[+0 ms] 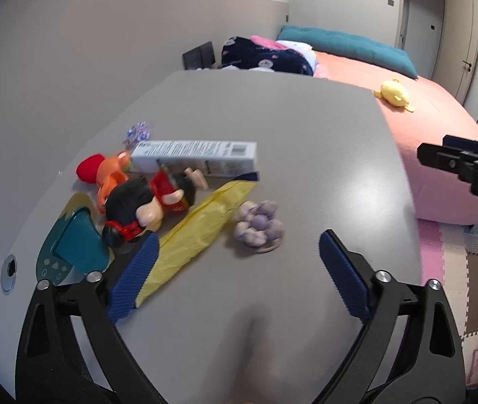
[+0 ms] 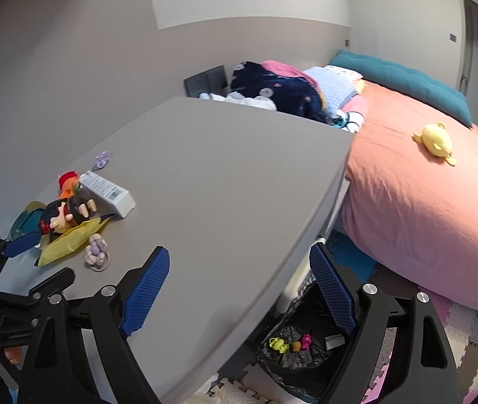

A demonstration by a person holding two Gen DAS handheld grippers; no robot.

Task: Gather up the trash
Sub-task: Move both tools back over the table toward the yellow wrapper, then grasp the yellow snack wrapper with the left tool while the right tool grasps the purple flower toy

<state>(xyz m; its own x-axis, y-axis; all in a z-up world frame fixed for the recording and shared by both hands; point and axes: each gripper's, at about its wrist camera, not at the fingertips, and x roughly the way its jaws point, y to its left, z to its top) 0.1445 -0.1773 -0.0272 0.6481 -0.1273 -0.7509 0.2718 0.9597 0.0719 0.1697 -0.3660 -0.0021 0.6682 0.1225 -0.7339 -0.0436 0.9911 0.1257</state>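
**Both grippers open above the grey table, trash still lying on it**

Blue ribbed pads of the left gripper [image 1: 235, 269] stood wide apart low over the grey table [image 1: 272, 128], with nothing between them. One left pad [image 1: 136, 277] overlapped the near end of the yellow wrapper [image 1: 198, 225], though contact could not be judged through the blur.

That wrapper lay diagonally on the table, just beside a small purple bundle [image 1: 259, 224] on its right. Touching the wrapper's far side was a dark-haired doll in red [image 1: 148, 202], lying on its side. Behind the doll lay a long white box [image 1: 195, 156], with an orange and red toy [image 1: 104, 171] at its left end and a small purple-and-white wrapper [image 1: 137, 131] further back. A teal toy device [image 1: 70, 245] lay at the table's left edge, near the doll's head.

In the right wrist view, the right gripper [image 2: 239, 289] was also spread open and empty, one pad over the table and the other past the table's right edge. Below that edge, on the floor, stood a bin lined with a black bag [image 2: 292, 357], holding a few small yellow, brown and pink pieces and a grey one. Beyond the table lay a bed with a pink cover [image 2: 424, 208] and a yellow plush toy [image 2: 436, 141] on it.
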